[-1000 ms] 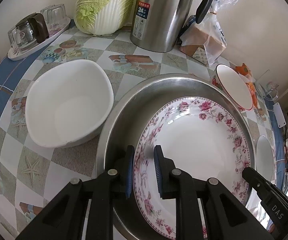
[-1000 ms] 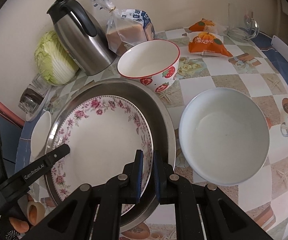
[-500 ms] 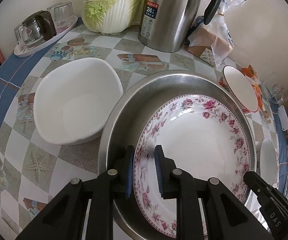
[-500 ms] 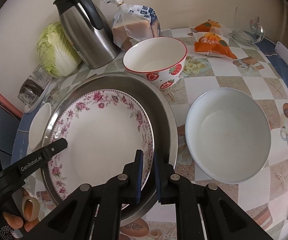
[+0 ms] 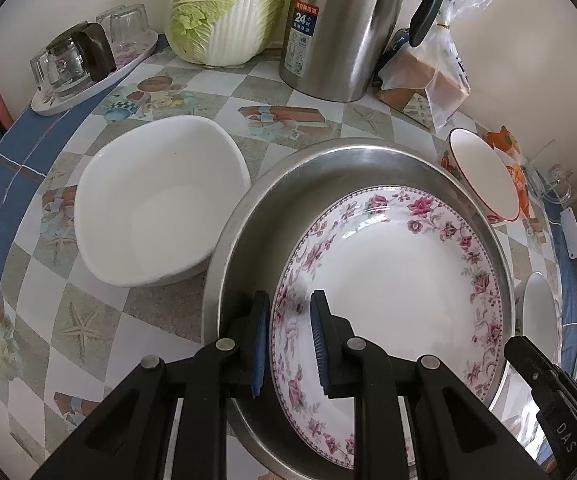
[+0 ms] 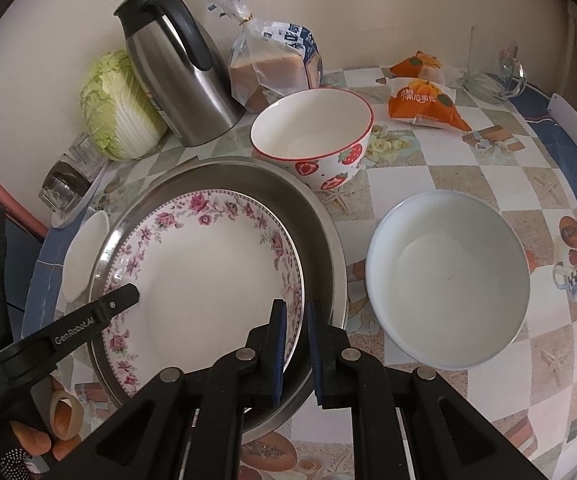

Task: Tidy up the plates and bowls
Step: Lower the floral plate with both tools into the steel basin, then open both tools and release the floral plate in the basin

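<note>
A floral-rimmed plate (image 5: 400, 292) (image 6: 212, 280) lies inside a large steel basin (image 5: 328, 168) (image 6: 324, 232). My left gripper (image 5: 286, 340) straddles the plate's left rim, jaws narrowly apart with slack around the rim. My right gripper (image 6: 294, 348) straddles the plate's right rim, jaws close together beside the basin wall. A white bowl (image 5: 156, 208) (image 6: 84, 252) sits left of the basin. A pale blue-white bowl (image 6: 448, 280) (image 5: 540, 316) sits right of it. A strawberry bowl (image 6: 312, 136) (image 5: 484, 172) stands behind the basin.
Along the back wall stand a steel thermos jug (image 5: 344, 28) (image 6: 176, 76), a napa cabbage (image 5: 224, 12), bagged bread (image 6: 276, 64), and a tray of glasses (image 5: 84, 64). Orange snack packets (image 6: 424, 100) and a glass mug (image 6: 492, 68) lie at the back right.
Both grippers have drawn back and up a little, so the table objects slid downward in both views. The left jaws have opened slightly around the plate rim. The plate stays in the basin.
</note>
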`<state>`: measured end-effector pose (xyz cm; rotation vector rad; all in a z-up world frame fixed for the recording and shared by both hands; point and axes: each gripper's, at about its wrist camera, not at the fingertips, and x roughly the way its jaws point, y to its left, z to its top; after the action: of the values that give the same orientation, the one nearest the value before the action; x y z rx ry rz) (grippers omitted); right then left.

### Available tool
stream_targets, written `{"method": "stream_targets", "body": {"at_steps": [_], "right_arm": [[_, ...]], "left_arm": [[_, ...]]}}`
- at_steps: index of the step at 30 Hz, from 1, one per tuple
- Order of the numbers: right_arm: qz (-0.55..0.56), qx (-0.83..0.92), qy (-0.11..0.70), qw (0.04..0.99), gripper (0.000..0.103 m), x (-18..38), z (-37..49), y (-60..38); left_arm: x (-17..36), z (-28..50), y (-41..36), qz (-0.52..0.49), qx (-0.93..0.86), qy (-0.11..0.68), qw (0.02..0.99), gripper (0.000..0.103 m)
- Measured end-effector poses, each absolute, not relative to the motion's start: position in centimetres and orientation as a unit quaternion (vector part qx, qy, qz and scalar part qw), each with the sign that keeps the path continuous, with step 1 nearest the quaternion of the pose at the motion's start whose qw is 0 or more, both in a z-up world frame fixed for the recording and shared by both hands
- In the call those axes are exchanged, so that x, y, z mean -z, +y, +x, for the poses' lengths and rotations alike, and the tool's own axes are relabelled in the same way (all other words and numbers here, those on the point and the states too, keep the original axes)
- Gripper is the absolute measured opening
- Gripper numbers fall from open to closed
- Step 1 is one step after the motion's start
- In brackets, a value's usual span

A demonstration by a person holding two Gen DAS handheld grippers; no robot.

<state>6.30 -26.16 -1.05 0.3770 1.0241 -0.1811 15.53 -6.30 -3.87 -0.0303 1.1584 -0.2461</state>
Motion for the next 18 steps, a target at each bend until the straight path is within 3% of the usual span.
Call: {"method": "stream_targets", "body": {"at_steps": [11,13,17,18], "right_arm": [[0.169,0.088,0.468,0.863,0.013,-0.7,5.7,-26.0],[0.165,0.091,0.464,0.866,0.013,-1.2,5.5,-26.0],[0.158,0.099,0.459,0.869,0.013,-1.7,5.2,-25.9],[0.158,0.100,0.458,0.869,0.019,-1.7,5.2,-25.9]], "left_arm": [[1.5,14.8,-6.2,-0.003,0.118,0.524,0.844,0.022],[1.1,14.7,-6.2,-0.002,0.118,0.519,0.847,0.034],[0.4,14.5,-6.2,0.002,0.115,0.512,0.851,0.045],[0.2,14.5,-6.2,0.005,0.114,0.510,0.852,0.047]]}}
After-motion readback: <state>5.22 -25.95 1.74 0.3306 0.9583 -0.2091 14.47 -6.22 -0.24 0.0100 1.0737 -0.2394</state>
